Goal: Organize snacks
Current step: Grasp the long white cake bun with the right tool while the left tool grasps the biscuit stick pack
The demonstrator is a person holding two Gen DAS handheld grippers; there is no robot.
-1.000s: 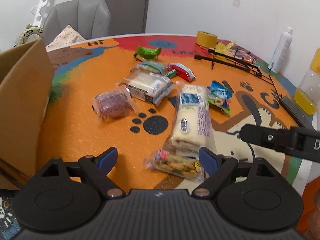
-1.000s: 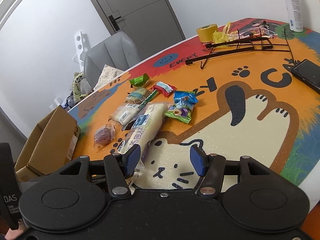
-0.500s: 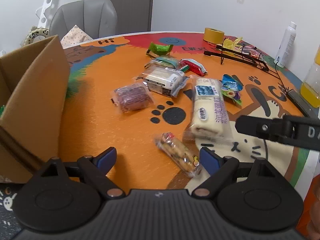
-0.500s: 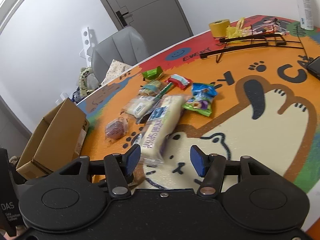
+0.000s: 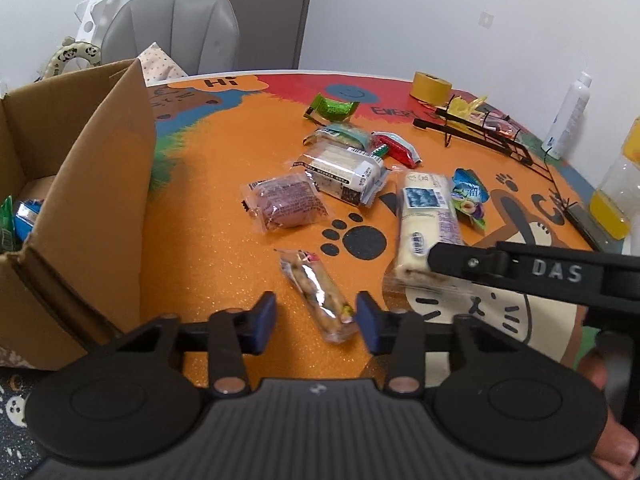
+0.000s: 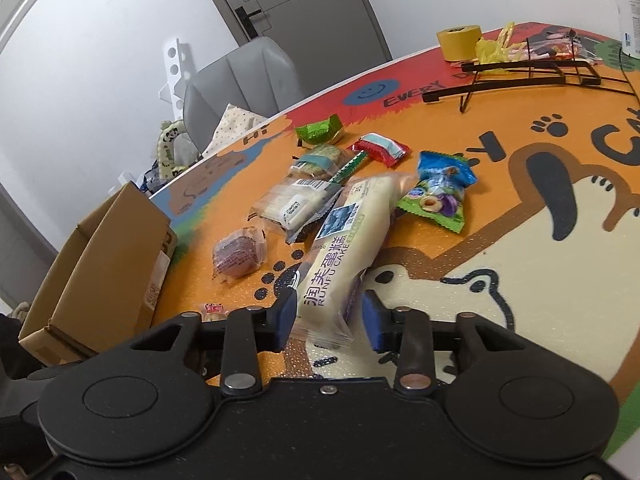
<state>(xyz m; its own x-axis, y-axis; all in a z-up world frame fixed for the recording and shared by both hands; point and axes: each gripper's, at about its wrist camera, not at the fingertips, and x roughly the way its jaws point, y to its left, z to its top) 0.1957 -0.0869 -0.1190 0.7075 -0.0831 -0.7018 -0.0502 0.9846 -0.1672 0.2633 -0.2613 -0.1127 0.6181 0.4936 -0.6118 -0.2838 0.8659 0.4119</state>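
Note:
A snack bar in a clear wrapper (image 5: 316, 296) lies on the orange table mat (image 5: 224, 256). Its near end sits between the blue pads of my left gripper (image 5: 315, 322), whose jaws are closing; a gap shows on the left side. A long white cake pack (image 6: 344, 248) lies lengthwise, its near end between the pads of my right gripper (image 6: 329, 316). Those jaws are closing too, the left pad at the wrapper and a sliver of gap on the right. In the left wrist view one black right-gripper finger (image 5: 520, 270) crosses the cake pack (image 5: 428, 216).
An open cardboard box (image 5: 100, 184) stands at the left table edge with packets inside. Several more snacks lie mid-table: purple cake (image 5: 286, 202), white sandwich pack (image 5: 344, 170), plum packet (image 6: 438, 192). Behind are a wire rack (image 5: 480, 136), tape roll (image 5: 432, 88) and bottles (image 5: 618, 196).
Both grippers' jaws have narrowed. The snack bar, earlier by the left gripper's right pad, now lies between its pads. The cake pack's end has come between the right gripper's pads.

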